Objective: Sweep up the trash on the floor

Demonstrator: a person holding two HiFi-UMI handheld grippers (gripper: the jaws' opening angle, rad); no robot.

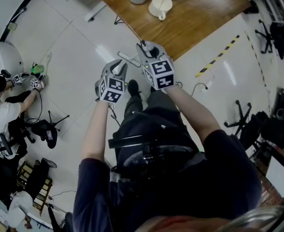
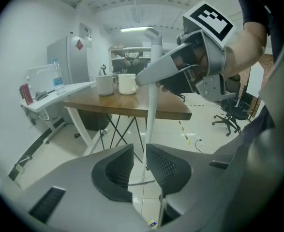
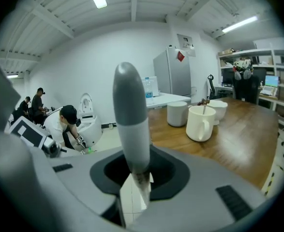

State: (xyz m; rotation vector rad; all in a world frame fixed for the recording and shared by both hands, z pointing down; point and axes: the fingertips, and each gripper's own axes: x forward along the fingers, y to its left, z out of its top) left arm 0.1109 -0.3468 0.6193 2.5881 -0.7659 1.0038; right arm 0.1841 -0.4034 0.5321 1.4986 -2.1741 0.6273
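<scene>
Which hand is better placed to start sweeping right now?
Right. The right claw is shut on the grey-topped white pole, while the left claw stands open and empty, the pole beyond it.

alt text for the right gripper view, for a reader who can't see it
The tongs of the right gripper are closed on a grey-tipped white handle that rises up the middle of the view. At right stands a wooden table with white mugs; at left a person crouches beside a white machine.
</scene>
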